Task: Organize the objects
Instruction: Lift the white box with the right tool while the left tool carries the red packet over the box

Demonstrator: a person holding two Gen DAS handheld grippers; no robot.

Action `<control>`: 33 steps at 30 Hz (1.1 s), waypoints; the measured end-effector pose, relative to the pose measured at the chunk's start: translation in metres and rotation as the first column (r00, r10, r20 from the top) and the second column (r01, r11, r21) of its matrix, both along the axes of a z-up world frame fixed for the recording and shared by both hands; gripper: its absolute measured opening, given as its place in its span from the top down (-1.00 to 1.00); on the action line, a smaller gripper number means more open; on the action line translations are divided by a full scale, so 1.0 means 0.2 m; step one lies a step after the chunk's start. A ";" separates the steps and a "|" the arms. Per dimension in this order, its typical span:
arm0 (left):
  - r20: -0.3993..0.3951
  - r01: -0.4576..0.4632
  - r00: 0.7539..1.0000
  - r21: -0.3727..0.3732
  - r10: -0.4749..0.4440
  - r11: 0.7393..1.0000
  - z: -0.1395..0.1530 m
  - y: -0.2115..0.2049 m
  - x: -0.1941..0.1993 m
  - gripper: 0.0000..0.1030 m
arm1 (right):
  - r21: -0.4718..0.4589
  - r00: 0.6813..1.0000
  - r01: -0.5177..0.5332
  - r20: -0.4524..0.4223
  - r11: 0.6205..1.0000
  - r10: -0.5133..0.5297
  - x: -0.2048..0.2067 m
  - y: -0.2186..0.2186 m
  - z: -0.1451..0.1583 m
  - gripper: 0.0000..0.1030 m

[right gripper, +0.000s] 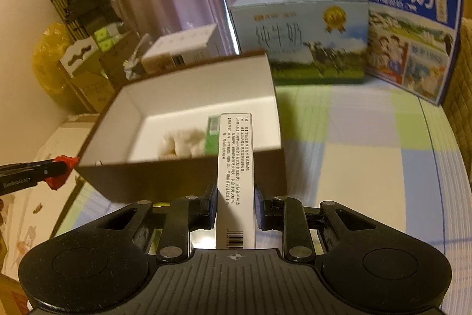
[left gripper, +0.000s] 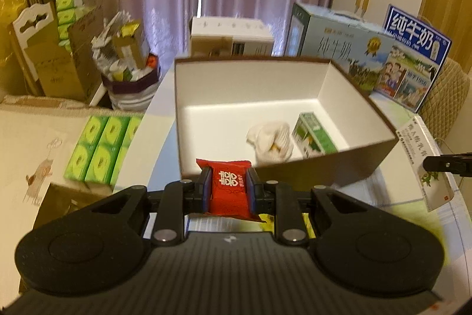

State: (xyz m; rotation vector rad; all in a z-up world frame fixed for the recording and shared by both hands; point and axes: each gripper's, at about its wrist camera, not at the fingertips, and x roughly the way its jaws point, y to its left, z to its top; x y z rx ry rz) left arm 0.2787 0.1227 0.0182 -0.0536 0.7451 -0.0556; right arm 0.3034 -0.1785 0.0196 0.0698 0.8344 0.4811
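1. Red snack packet (left gripper: 229, 192) sits pinched between the two pads of the left gripper (left gripper: 227, 191), whose jaws are drawn in narrowly against the packet's sides; the packet shows a white double-character mark on its face.
2. Held this way, the packet is just short of the near wall of the open cardboard box (left gripper: 324, 167), at about rim height.
3. In the right wrist view, the right gripper (right gripper: 236, 207) has its jaws closed in on a tall white medicine carton (right gripper: 236, 167), one pad against each long side; the carton stands upright, with printed text facing the camera and a barcode at its lower end.
4. The carton's top rises in front of the box's near wall (right gripper: 177, 176) and overlaps the rim in this view; whether it is over the inside cannot be told.
5. Inside the box, on its white floor, lie a crumpled white cloth (left gripper: 270, 142) and a small green carton (left gripper: 312, 135), close beside each other toward the near right corner.
6. The box rests on a table with a pale checked cloth (right gripper: 368, 152).
7. Behind the box stand two milk cases, a light blue one (right gripper: 301, 34) and a darker blue one (right gripper: 413, 28), side by side.
8. To the left of the table are green tissue packs (left gripper: 100, 149).
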 end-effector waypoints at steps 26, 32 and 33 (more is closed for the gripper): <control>-0.039 -0.015 0.999 0.051 0.017 0.999 -0.06 -0.10 0.59 0.62 | -0.025 0.999 -0.012 0.047 1.000 0.014 0.56 0.30 0.03 0.57; -0.082 -0.014 0.996 0.060 0.019 0.998 -0.14 -0.11 0.66 0.62 | -0.074 1.000 -0.008 -0.012 0.997 0.007 0.65 0.34 -0.11 0.57; -0.089 -0.012 0.996 0.063 0.018 0.998 -0.15 -0.11 0.67 0.62 | -0.086 1.000 -0.009 -0.027 0.996 0.006 0.66 0.35 -0.14 0.57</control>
